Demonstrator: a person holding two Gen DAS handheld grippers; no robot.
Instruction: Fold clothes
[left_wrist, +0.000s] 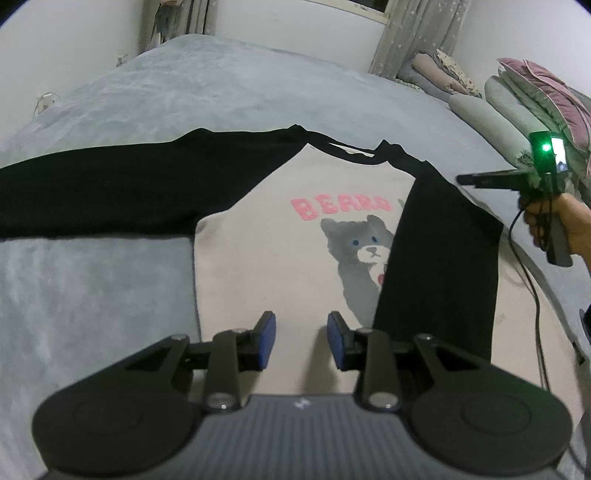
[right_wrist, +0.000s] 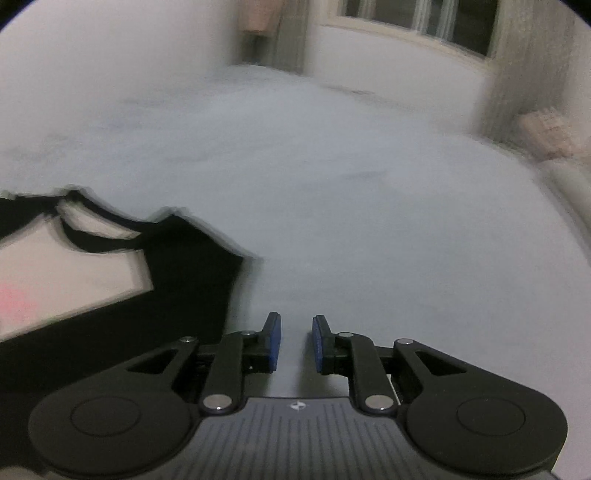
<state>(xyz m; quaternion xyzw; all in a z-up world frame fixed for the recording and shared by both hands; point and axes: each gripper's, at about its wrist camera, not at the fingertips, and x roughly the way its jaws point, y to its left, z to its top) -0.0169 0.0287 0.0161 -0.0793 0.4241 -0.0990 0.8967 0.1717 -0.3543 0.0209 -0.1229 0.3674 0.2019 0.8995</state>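
While the shirt (left_wrist: 280, 240) lies face up on the bed (left_wrist: 110, 295), collar toward the far edge, one black sleeve (left_wrist: 443, 266) is seen folded down over the right side of the body, and the other sleeve (left_wrist: 92, 192) is stretched flat toward the left edge. The left hand-held gripper (left_wrist: 301, 341) hovers over the hem, jaws spread and empty. The right hand-held gripper (right_wrist: 296, 343), likewise spread and empty, is held over bare bedding just beside the folded shoulder; its view is blurred. The remaining step is judged to be the matching fold of the outstretched sleeve. For a neat result, the cuff should be pinched through one layer only, the sleeve carried across without dragging the body, and the fold line kept parallel to the side seam.
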